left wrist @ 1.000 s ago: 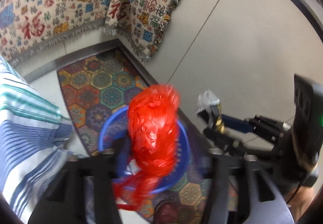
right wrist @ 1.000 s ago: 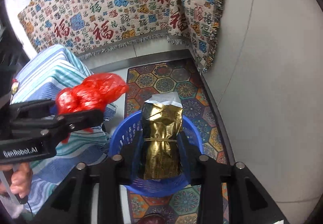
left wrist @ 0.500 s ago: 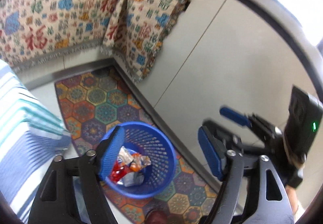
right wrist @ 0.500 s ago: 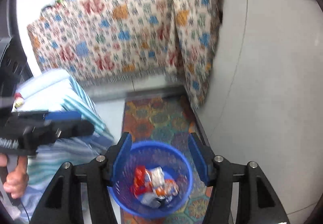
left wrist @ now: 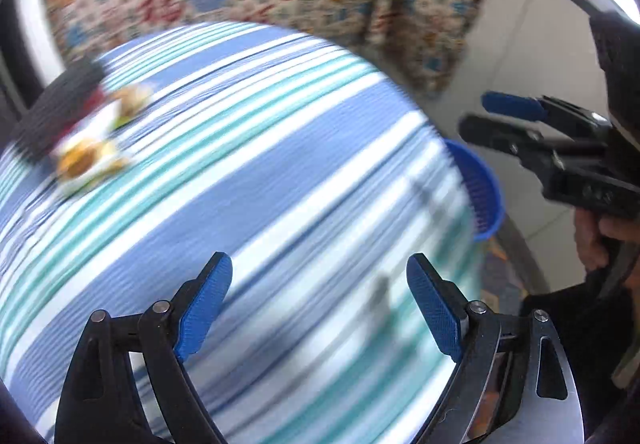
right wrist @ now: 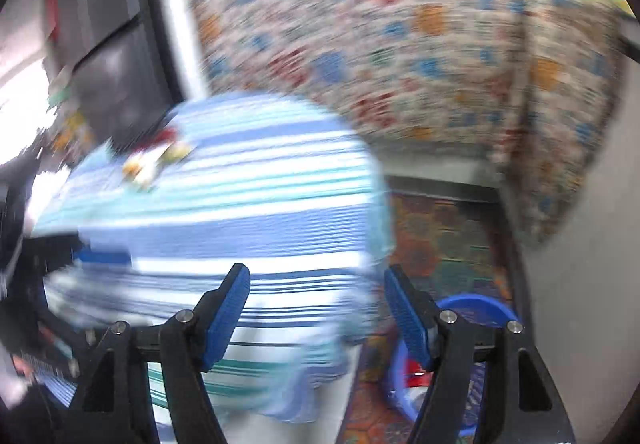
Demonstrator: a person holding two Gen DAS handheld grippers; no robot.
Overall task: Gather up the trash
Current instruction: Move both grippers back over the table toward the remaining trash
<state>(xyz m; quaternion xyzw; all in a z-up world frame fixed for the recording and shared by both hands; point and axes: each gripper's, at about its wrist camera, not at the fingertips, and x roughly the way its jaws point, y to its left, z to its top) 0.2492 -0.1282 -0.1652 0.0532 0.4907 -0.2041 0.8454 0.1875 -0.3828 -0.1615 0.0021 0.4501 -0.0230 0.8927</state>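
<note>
Left wrist view: left gripper [left wrist: 319, 304] over the striped table [left wrist: 248, 172], jaws opening wide, nothing betw. them. Remaining trash [left wrist: 90, 148], blurred wrappers or scraps, lies at the table's far left, next to a dark object too blurred to name. Right gripper [left wrist: 496, 120] shows at right, above the blue bin [left wrist: 482, 188], which sits on the floor just beyond the table edge. Right wrist view: right gripper [right wrist: 318, 308] jaws also opening, empty; same trash [right wrist: 154, 160] near the table's far-left corner; bin [right wrist: 476, 304] lower right on a patterned rug [right wrist: 444, 240], w/ red and silver litter inside. Patterned cloth [right wrist: 400, 44] hangs behind.

Step in hand (judged): reach back to the table for the next pieces. To do it well: keep jaws spread until they straddle a piece, slow down before contact since both views are motion-blurred, come in steeply from above, pinch the wrapper only w/o catching the tablecloth, one piece per gripper.
</note>
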